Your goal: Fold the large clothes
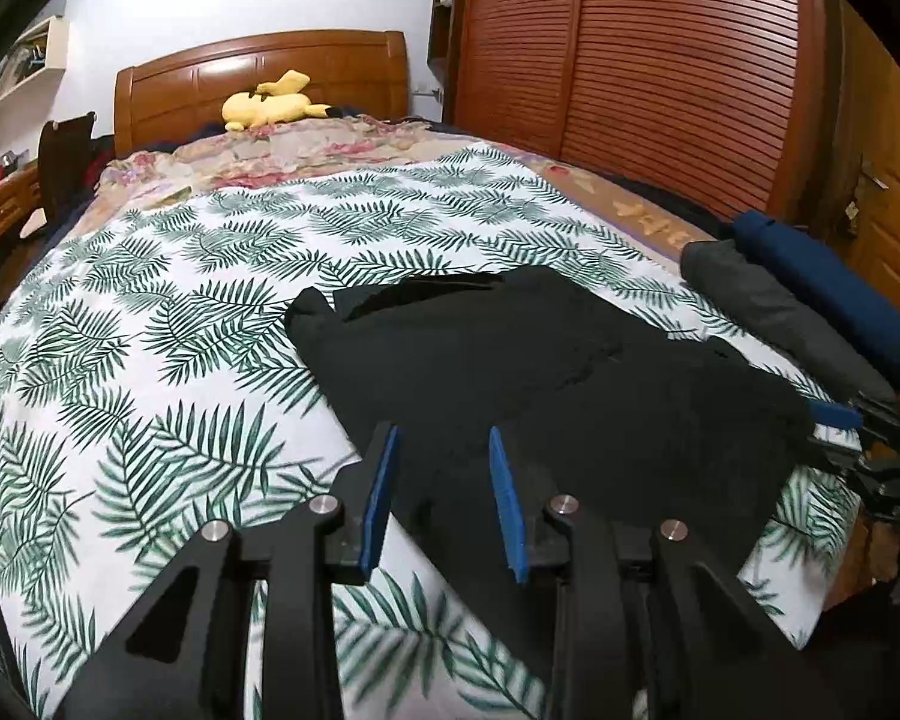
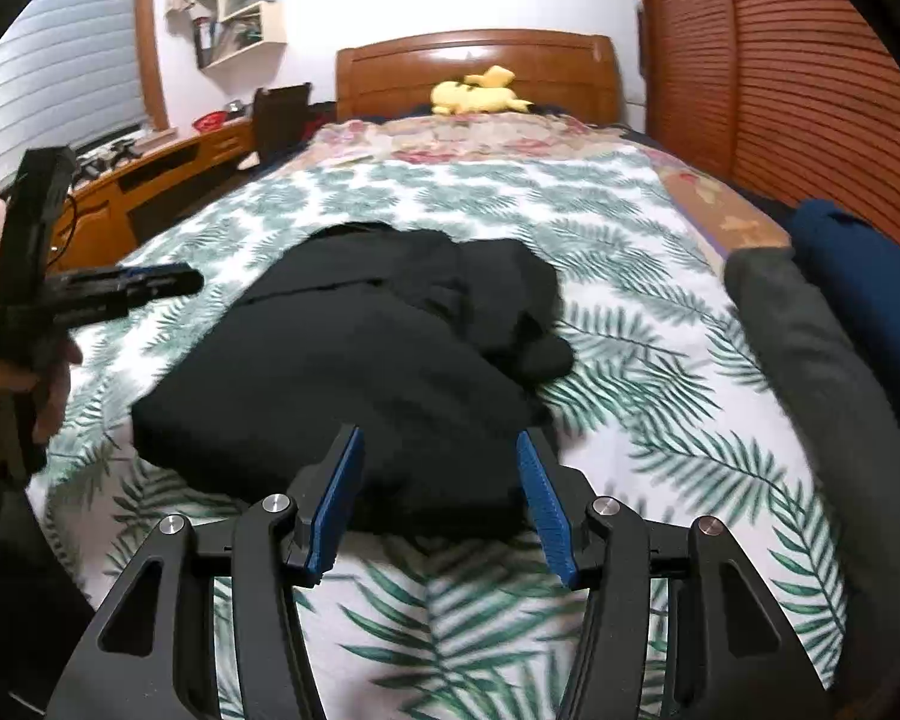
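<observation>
Bed w/ palm-leaf sheet fills both views, wooden headboard at far end. Black garment, partly folded, lies rumpled on the sheet near the foot edge. Folded grey cloth & navy cloth lie side by side to its right. Yellow plush by headboard. Left gripper & right gripper: fingers wide apart, nothing between them, both just over garment's near edge.

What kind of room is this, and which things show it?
Very likely a home bedroom: a bed with a wooden headboard, a leaf-print cover and a slatted wooden wardrobe beside it.
</observation>
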Demonstrator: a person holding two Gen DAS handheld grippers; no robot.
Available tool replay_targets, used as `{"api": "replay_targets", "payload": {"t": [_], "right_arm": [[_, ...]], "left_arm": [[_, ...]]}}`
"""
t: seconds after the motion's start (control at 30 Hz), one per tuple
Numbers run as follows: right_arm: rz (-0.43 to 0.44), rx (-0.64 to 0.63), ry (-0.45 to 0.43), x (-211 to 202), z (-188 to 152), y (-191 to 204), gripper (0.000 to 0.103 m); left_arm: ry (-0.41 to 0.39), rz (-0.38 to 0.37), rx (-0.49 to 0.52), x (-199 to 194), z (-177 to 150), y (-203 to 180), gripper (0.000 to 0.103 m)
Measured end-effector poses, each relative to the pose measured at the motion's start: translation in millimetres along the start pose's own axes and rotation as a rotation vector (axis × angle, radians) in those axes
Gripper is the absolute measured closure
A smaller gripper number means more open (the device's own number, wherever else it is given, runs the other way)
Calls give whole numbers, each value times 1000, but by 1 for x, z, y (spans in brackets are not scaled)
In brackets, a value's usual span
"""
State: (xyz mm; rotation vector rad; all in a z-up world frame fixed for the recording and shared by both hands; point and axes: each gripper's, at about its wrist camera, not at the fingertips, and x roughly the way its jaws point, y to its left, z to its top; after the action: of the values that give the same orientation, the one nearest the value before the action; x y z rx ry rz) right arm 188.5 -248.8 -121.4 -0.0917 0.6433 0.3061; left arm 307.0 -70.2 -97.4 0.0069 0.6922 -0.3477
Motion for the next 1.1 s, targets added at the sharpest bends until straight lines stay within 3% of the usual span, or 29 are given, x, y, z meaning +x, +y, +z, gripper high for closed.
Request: {"api": "replay_targets", "payload": {"t": [0.2,0.53,0.67,0.83,0.87,0.9,1.0,1.1], "right_arm": [[29,82,49,10,-10,-20,49],[60,102,88,27,-8,-13,49],[57,101,115,36,-8,-10,43],[58,118,120,41,-6,-11,35],[60,124,123,42,-5,-11,34],[63,129,125,43,-6,-12,34],[61,127,124,45,-6,-11,33],[58,125,127,48,-6,-10,31]], "left_arm": [[33,-4,-23,32,16,21,74],[110,18,-29,88,42,51,74],[117,27,-44,109,50,63,72],[165,17,-61,133,55,71,58],[170,35,-49,137,55,70,48],[164,54,-37,140,55,71,45],[157,57,-39,147,56,74,43],[160,107,-31,155,56,75,43]]}}
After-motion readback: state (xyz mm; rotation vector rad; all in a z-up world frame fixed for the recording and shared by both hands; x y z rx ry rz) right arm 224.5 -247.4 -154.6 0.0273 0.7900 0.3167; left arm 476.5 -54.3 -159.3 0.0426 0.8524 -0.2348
